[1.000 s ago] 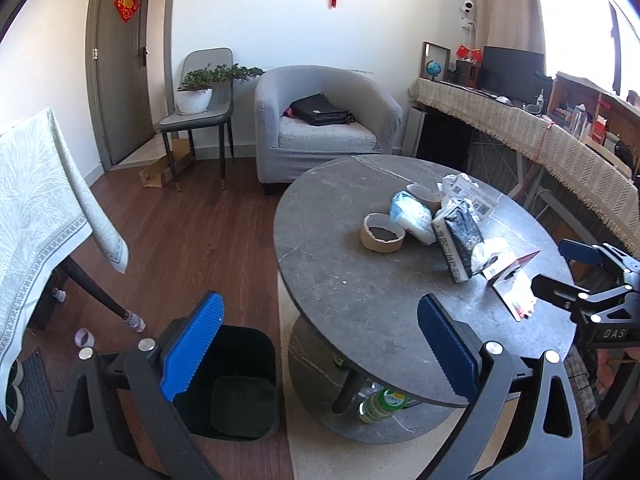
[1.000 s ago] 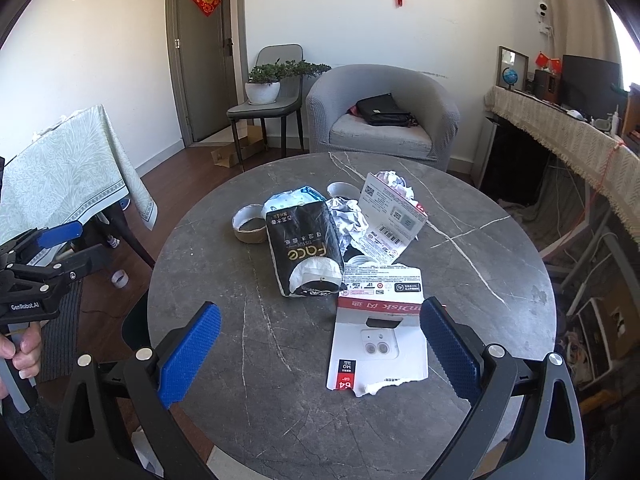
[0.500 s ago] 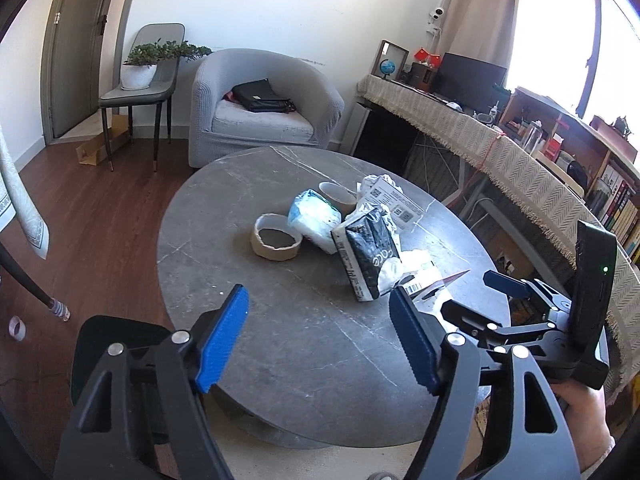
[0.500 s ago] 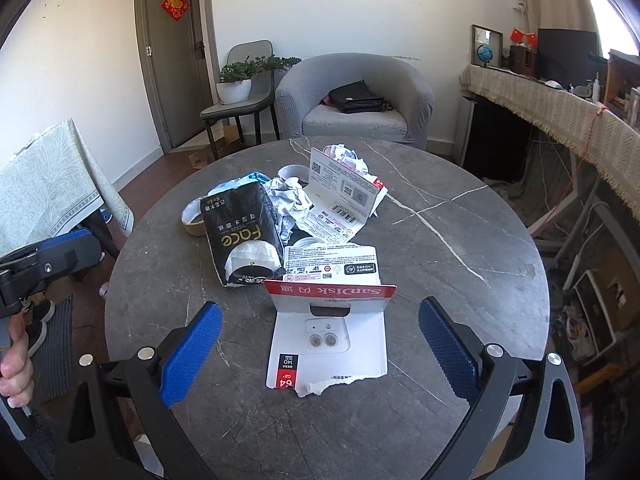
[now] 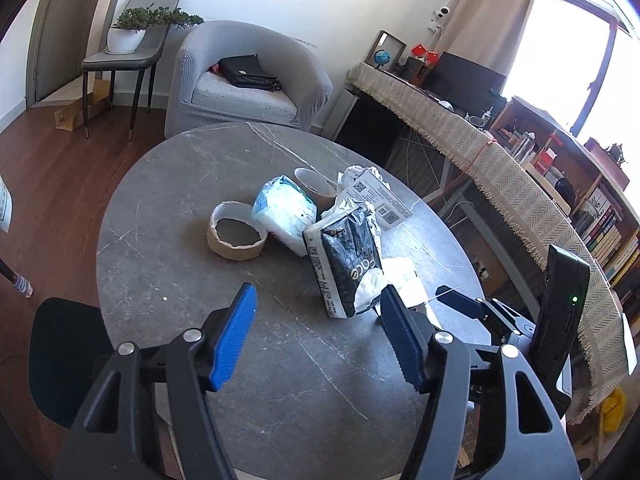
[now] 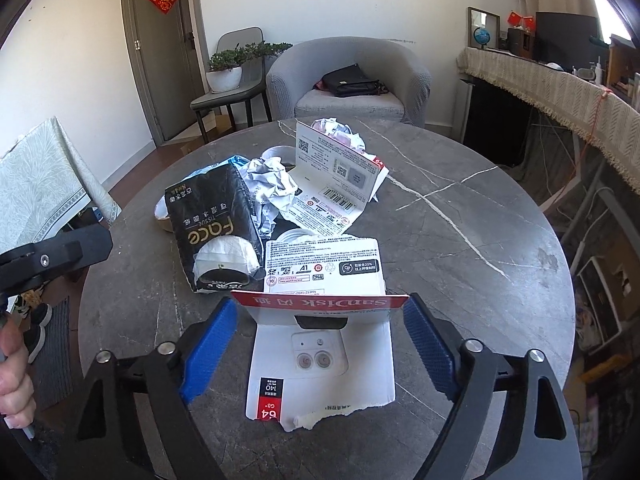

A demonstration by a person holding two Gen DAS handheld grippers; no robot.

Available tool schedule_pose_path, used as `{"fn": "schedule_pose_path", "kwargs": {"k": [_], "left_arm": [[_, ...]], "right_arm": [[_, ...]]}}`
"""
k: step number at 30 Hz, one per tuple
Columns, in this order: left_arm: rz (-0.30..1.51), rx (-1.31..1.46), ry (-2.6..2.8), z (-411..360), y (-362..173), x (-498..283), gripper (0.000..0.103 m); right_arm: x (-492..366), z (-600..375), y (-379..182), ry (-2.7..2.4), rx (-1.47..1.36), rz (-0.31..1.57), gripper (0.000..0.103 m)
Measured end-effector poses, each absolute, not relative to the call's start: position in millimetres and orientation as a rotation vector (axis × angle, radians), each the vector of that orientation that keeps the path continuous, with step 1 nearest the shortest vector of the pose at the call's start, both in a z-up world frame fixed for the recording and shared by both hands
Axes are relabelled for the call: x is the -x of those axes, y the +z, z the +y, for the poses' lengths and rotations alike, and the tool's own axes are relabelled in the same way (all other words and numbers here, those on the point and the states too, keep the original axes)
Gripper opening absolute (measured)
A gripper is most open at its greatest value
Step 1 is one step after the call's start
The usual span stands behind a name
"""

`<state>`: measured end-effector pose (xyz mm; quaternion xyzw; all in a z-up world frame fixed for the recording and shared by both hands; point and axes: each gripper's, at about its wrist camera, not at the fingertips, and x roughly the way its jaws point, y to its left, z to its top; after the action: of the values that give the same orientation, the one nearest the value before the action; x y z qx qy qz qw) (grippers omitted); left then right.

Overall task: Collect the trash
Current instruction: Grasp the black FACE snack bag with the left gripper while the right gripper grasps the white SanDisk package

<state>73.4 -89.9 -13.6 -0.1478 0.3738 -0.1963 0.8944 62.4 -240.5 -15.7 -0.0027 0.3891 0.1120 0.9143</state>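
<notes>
Trash lies on a round grey table (image 5: 168,248): a black tissue pack (image 5: 346,258) (image 6: 216,232), a brown tape roll (image 5: 236,236), a blue-white plastic pack (image 5: 286,210), a paper cup (image 5: 316,184), crumpled paper (image 6: 268,184) and torn white card packaging (image 6: 336,164). My right gripper (image 6: 320,344) is open, its fingers on either side of a folded red-white SanDisk card (image 6: 320,344) without touching it. My left gripper (image 5: 320,336) is open and empty above the table's near edge, just short of the tissue pack.
A dark bin (image 5: 64,356) stands on the floor left of the table. A grey armchair (image 5: 244,80) with a black bag, a chair with a plant (image 5: 132,40) and a long sideboard (image 5: 500,176) ring the room. A cloth-covered table (image 6: 40,184) is at left.
Both grippers moved in over the table toward the trash. The right gripper now straddles the SanDisk card. The left gripper swung right, from above the bin to the table.
</notes>
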Motion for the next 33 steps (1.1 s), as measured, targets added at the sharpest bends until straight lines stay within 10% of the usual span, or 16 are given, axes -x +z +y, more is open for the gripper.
{"fn": "schedule_pose_path", "kwargs": {"k": [22,33], "left_arm": [[0.852,0.427,-0.522,-106,-44,-122,0.059],[0.851,0.466,-0.540,-104,-50,-126,0.016]], "right_arm": [[-69,-257,-15,0.301,-0.026,0.807,0.076],[-68,-256,-11,0.314,-0.013,0.815,0.076]]}}
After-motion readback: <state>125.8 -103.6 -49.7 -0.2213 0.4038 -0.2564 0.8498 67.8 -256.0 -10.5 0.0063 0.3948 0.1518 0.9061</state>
